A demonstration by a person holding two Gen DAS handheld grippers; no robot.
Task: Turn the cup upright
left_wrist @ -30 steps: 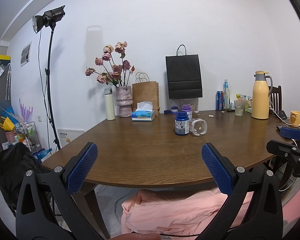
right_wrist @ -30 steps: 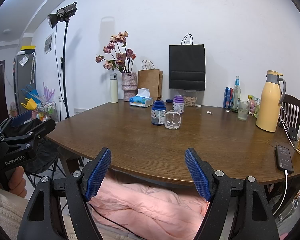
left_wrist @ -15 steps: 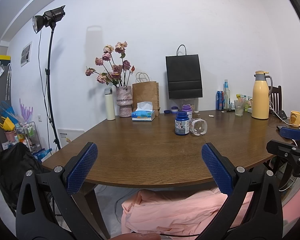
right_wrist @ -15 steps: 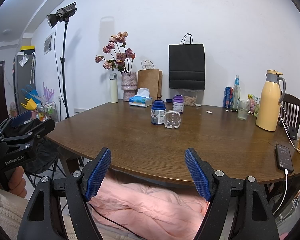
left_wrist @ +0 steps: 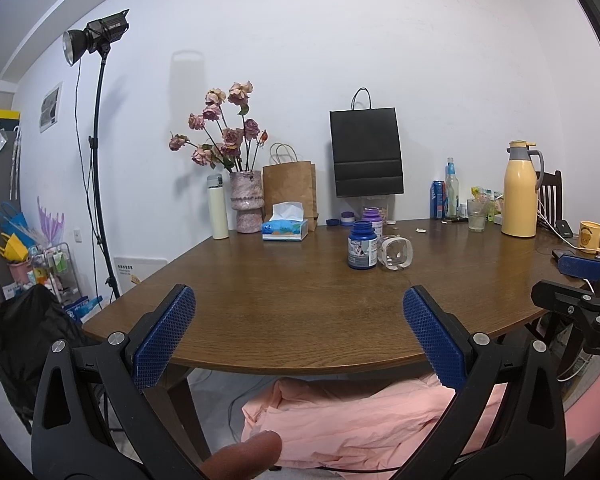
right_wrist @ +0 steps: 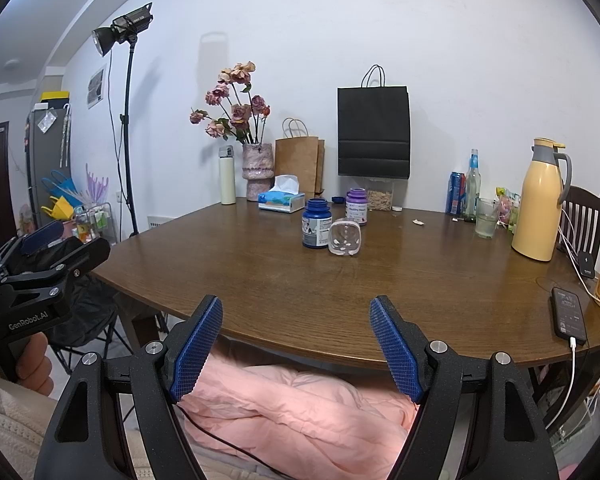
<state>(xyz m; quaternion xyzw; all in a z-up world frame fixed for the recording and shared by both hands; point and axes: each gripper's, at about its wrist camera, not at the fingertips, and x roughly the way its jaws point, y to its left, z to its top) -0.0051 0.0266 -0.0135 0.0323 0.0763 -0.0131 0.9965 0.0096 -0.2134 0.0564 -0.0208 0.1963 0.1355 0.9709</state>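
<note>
A clear glass cup (left_wrist: 396, 253) lies on its side on the brown table (left_wrist: 300, 304), right of a blue bottle (left_wrist: 360, 245); its open end faces the left wrist view. It also shows in the right wrist view (right_wrist: 344, 237), beside the blue bottle (right_wrist: 316, 223). My left gripper (left_wrist: 298, 336) is open and empty, held before the table's near edge, well short of the cup. My right gripper (right_wrist: 296, 344) is open and empty, also before the near edge.
On the table stand a purple bottle (right_wrist: 356, 206), a tissue box (left_wrist: 285, 228), a flower vase (left_wrist: 247, 201), paper bags, a yellow thermos (right_wrist: 540, 200), a drinking glass (right_wrist: 485, 218), a yellow mug (left_wrist: 592, 236) and a phone (right_wrist: 568, 314) on a cable. Pink cloth (right_wrist: 300, 404) lies below.
</note>
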